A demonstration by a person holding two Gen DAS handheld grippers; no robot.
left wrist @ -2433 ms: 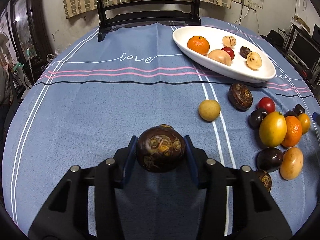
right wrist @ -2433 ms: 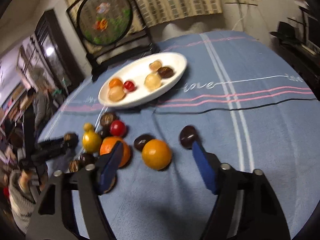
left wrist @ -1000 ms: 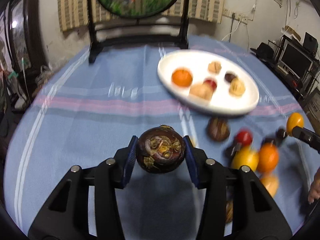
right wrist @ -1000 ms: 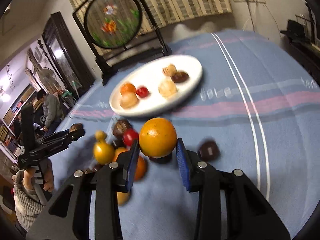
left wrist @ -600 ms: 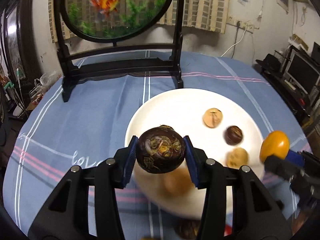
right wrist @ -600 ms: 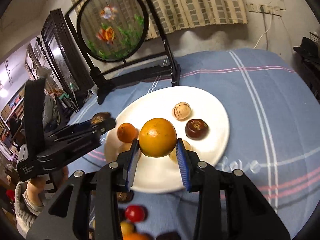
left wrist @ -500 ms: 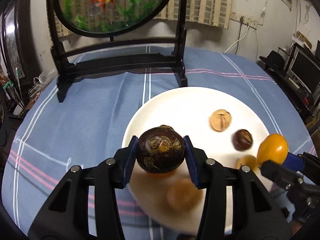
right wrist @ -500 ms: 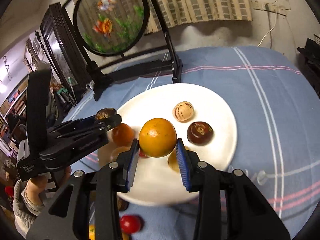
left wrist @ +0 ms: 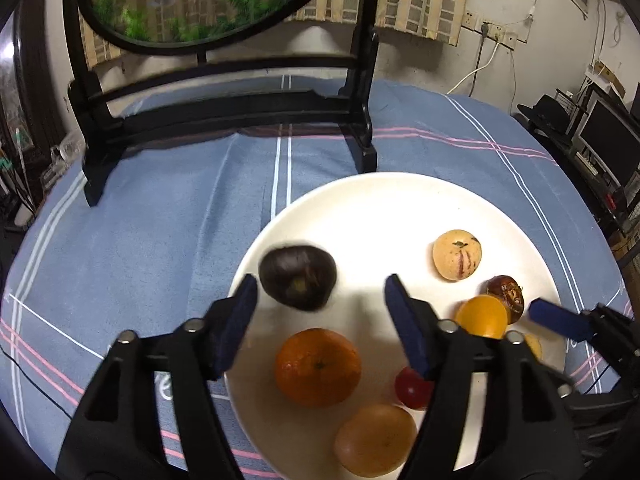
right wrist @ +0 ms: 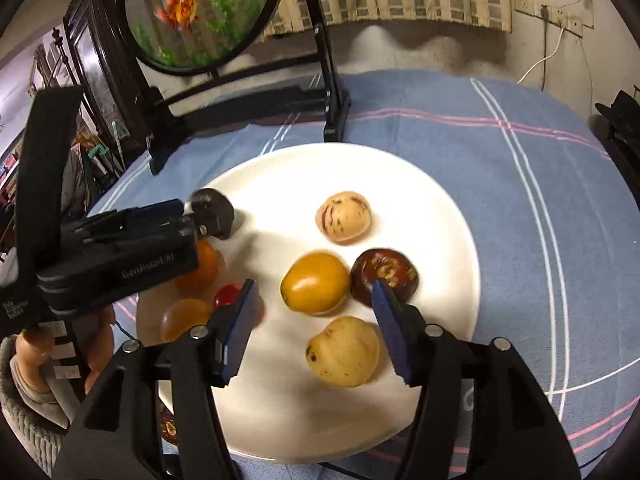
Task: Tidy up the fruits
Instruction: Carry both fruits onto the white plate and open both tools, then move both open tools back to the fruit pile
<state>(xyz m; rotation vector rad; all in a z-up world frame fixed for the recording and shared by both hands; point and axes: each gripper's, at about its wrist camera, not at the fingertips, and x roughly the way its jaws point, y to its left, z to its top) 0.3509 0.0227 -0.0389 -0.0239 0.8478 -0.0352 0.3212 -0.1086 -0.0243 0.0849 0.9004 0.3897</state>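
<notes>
**Both hand-held grippers spread apart, nothing clamped**

The left hand-held gripper (left wrist: 316,312) fills the lower half of its own view, black arms rising from the bottom edge to two blue pads angled downward. Its jaws have just been opening; the pads press on nothing. In the right wrist view the same tool enters from the left edge, pointing right, with the person's hand (right wrist: 60,344) wrapped round its handle at lower left above a ribbed sleeve cuff.

The right hand-held gripper (right wrist: 312,324) likewise rises from the bottom of its view. Its jaws have just been opening too, pads clear on both sides. In the left wrist view it shows at the right edge.
</notes>
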